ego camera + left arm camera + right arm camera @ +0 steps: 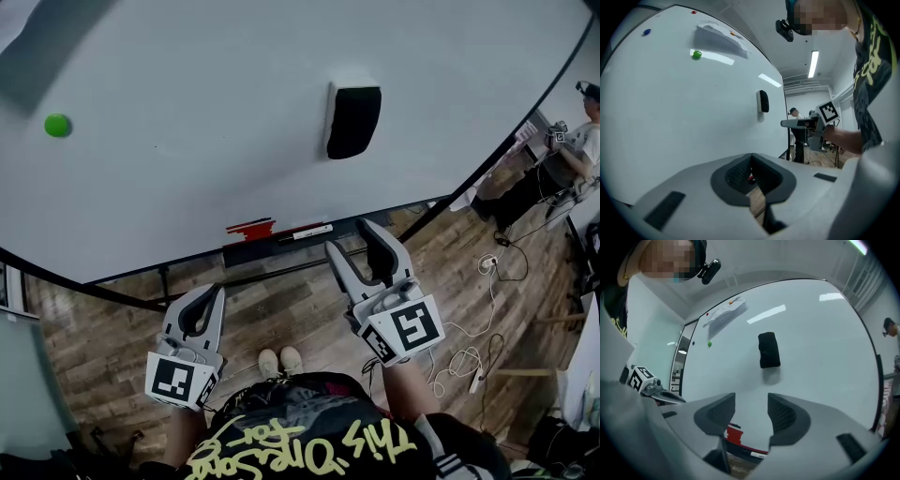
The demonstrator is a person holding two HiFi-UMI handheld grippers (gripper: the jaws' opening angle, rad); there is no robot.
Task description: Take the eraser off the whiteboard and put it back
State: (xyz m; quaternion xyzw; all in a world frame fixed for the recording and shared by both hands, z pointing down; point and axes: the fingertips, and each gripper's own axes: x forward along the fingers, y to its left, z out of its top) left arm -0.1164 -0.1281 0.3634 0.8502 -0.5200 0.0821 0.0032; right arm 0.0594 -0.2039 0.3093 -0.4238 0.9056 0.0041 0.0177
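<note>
The eraser [353,120] sits on the whiteboard [187,141], upper centre of the head view, above your right gripper [350,239], whose fingers are spread and empty. Your left gripper [208,298] is clenched on nothing. This looks like the reach: raise the right fingers to straddle the eraser, then squeeze.

left hand-held gripper [211,295] jaws together, right hand-held gripper [353,237] jaws apart, empty
</note>
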